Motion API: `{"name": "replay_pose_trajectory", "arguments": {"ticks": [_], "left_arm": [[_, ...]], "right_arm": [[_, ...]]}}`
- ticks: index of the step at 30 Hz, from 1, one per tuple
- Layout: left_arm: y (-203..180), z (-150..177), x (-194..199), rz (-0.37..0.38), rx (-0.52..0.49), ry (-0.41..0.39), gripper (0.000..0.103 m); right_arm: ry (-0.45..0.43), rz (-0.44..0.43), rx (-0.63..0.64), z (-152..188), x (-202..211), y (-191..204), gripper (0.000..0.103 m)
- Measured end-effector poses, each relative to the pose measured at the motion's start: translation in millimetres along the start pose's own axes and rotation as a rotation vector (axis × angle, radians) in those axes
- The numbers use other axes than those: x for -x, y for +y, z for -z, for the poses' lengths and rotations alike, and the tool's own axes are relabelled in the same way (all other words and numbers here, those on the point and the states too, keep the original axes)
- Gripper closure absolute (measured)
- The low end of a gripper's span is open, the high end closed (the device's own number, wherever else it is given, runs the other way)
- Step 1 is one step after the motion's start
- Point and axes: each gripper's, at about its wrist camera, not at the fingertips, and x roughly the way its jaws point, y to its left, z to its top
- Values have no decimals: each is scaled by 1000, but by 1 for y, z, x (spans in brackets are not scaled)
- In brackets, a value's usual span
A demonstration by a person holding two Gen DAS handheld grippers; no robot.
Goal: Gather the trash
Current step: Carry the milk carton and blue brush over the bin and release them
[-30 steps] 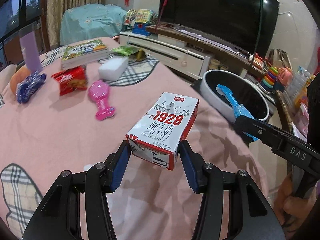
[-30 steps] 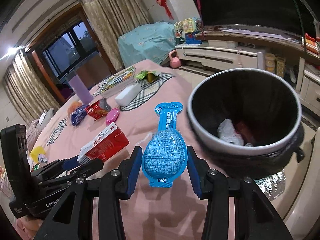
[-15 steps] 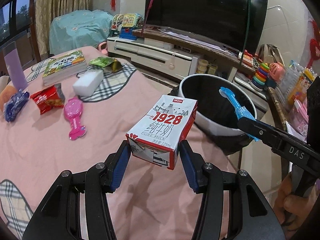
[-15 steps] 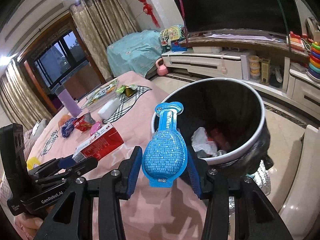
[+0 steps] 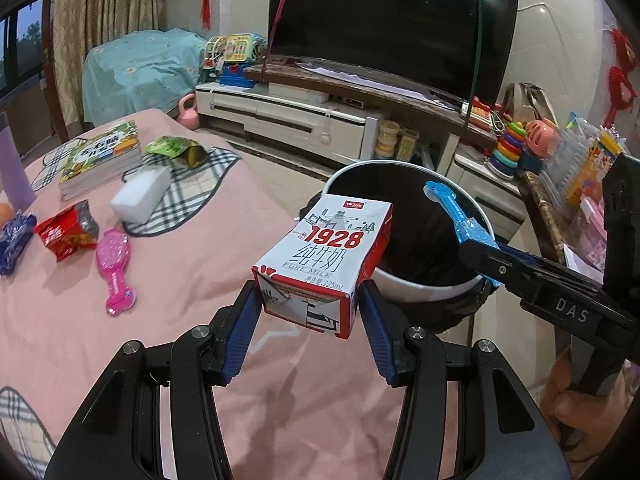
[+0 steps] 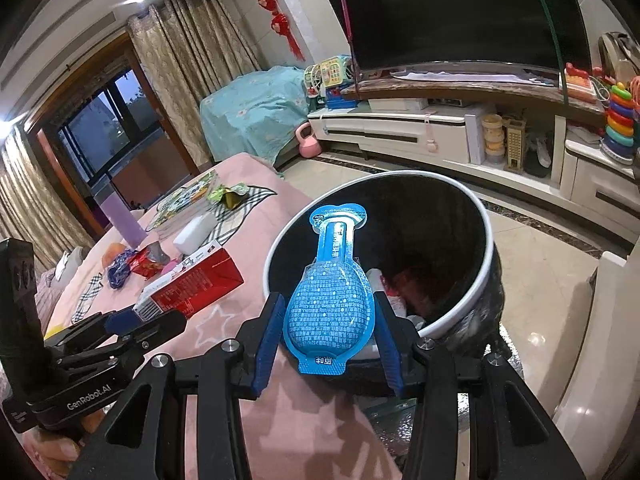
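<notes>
Both tools have swung nearer the black trash bin [image 6: 486, 240] beside the pink-clothed bench [image 5: 80, 320] facing a television [image 5: 392, 20], left tool [image 5: 308, 312] clamped on a milk carton [image 5: 324, 260], right tool [image 6: 328, 332] gripping a blue pouch [image 6: 328, 300] over the rim.

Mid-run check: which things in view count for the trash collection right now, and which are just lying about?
In the job:
- milk carton, held in left gripper
- blue pouch, held in right gripper
- trash bin

Lying about:
- book
- white sponge
- pink brush
- red snack wrapper, possibly next
</notes>
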Motion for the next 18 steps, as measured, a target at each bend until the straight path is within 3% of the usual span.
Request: {"name": "replay_pose_trajectory", "arguments": {"ticks": [18], "left_arm": [[-25,-27,-31,13,-39,20,53]], "right_arm": [[24,37,-12,-18,-13,-33,58]]}}
